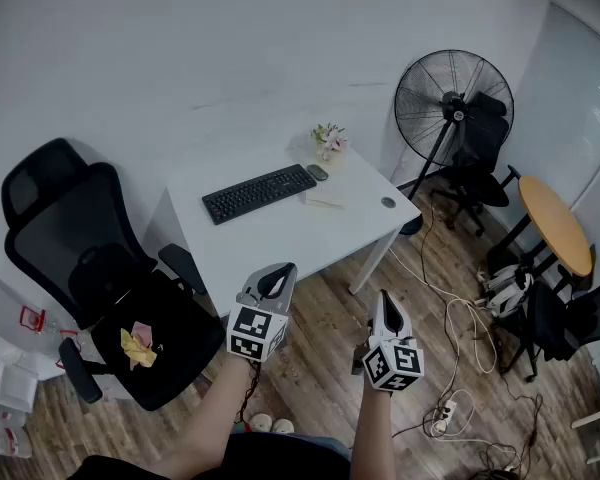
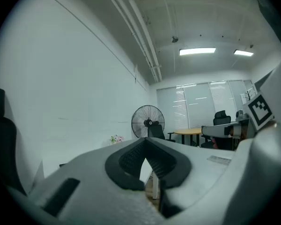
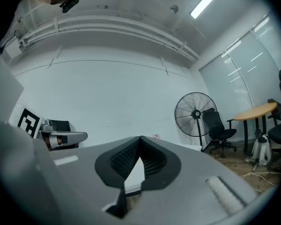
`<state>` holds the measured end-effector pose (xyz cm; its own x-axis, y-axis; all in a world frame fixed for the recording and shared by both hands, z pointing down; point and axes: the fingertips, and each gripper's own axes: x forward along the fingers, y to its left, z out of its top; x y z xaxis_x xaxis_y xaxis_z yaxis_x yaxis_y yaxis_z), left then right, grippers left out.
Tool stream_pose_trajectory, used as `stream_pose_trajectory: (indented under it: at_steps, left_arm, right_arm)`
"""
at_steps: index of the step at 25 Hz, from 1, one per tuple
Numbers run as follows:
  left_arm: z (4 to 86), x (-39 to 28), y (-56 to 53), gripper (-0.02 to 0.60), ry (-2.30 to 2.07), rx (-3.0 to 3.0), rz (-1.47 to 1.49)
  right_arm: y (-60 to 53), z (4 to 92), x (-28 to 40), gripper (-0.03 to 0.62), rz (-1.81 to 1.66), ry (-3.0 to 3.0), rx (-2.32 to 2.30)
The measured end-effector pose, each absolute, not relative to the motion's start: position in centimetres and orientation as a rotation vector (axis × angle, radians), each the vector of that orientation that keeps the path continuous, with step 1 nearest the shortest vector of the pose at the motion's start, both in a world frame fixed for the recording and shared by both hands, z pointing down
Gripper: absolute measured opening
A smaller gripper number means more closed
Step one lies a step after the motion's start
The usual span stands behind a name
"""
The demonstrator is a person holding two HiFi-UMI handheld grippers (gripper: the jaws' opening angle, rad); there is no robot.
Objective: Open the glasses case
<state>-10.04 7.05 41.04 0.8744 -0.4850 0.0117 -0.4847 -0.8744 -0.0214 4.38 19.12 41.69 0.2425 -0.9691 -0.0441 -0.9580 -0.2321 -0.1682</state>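
The person stands back from the white desk point(image 1: 280, 243) with both forearms pushed out in front at waist height and held level. The left forearm point(image 1: 212, 408) and right forearm point(image 1: 376, 430) run almost parallel toward 12 o'clock. The left gripper point(image 1: 278, 272) and the right gripper point(image 1: 385, 300) sit side by side with a clear gap between them, noses pointing at the desk's near edge and marker cubes facing up. The left one is slightly ahead, close to the desk's front edge, while the right one hangs over the wooden floor point(image 1: 320, 368).

The left gripper's point(image 2: 145, 141) own view shows its two dark ribbed pads meeting at the tips with nothing caught between them. The right gripper point(image 3: 140, 138) is the same, pressed together at the tips and empty.

On the desk, at 12 o'clock from the grippers and well apart from both, a black keyboard point(image 1: 258, 192) lies slantwise. Just off its right end is a small dark oval thing that I take for the glasses case point(image 1: 317, 172), though it is too small to be sure, with flowers point(image 1: 329, 140) close behind it. A standing fan point(image 1: 453, 106) is at 2 o'clock and a black office chair point(image 1: 90, 258) at 9 o'clock
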Motion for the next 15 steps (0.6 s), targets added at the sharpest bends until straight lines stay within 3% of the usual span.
stream_pose_trajectory:
  at_steps: [15]
  left_arm:
    - [41.21, -10.57, 7.16, 0.008, 0.787, -3.032, -0.031]
  right_arm:
    - [19.39, 41.71, 3.67, 0.006, -0.11, 1.835, -2.347]
